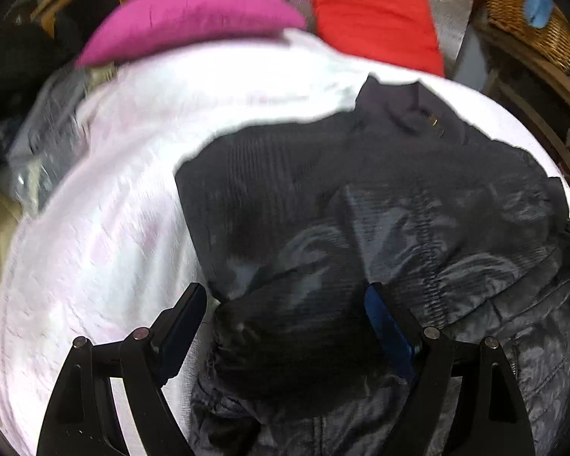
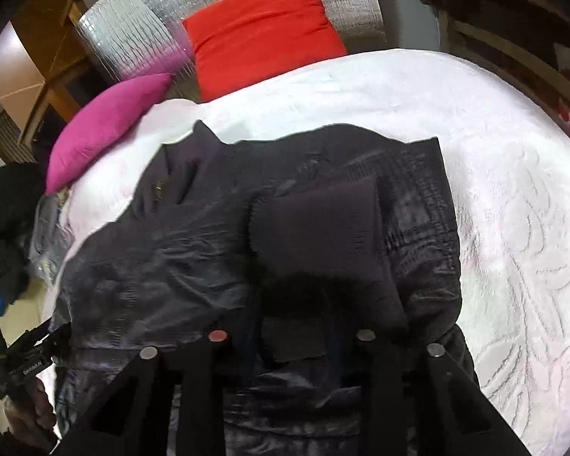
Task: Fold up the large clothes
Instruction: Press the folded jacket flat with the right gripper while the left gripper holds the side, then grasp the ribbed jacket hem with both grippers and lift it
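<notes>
A dark padded jacket lies spread on a white bedspread, collar toward the pillows. My left gripper stands open wide over its near edge. A black ribbed cuff lies between the fingers, and the left finger is clear of it over the bedspread. In the right wrist view the jacket fills the middle, with a sleeve folded across its body. My right gripper has its jaws narrow, with the sleeve's ribbed cuff bunched between them and draped over the fingertips, which are hidden.
A pink pillow and a red cushion sit at the head of the bed against a silver panel. Grey clothes are heaped at the bed's left edge. A wicker basket stands at the far right. Bare bedspread lies right of the jacket.
</notes>
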A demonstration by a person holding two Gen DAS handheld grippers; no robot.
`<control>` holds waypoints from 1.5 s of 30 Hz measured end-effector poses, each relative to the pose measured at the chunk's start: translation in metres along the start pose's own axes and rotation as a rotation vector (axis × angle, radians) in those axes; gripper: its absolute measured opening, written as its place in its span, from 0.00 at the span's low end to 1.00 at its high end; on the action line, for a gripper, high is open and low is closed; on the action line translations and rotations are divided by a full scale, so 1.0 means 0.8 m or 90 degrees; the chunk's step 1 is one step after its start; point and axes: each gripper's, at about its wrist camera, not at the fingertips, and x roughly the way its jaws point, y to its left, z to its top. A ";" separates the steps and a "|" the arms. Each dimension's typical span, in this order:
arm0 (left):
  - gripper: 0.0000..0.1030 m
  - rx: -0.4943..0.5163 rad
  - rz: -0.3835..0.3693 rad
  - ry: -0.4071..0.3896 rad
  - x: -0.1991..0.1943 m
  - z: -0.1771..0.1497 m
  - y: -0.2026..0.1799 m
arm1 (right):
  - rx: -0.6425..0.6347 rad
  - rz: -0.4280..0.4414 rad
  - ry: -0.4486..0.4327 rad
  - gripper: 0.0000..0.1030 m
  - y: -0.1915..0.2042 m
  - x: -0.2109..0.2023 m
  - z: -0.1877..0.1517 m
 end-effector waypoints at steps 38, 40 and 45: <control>0.84 -0.073 -0.030 -0.056 -0.152 -0.167 0.075 | 0.018 0.107 -0.021 0.71 -0.083 -0.167 -0.153; 0.84 -0.098 -0.049 -0.054 -0.161 -0.191 0.081 | 0.023 0.102 -0.021 0.71 -0.093 -0.184 -0.178; 0.84 -0.113 -0.072 -0.045 -0.180 -0.251 0.074 | 0.037 0.094 0.018 0.71 -0.115 -0.210 -0.241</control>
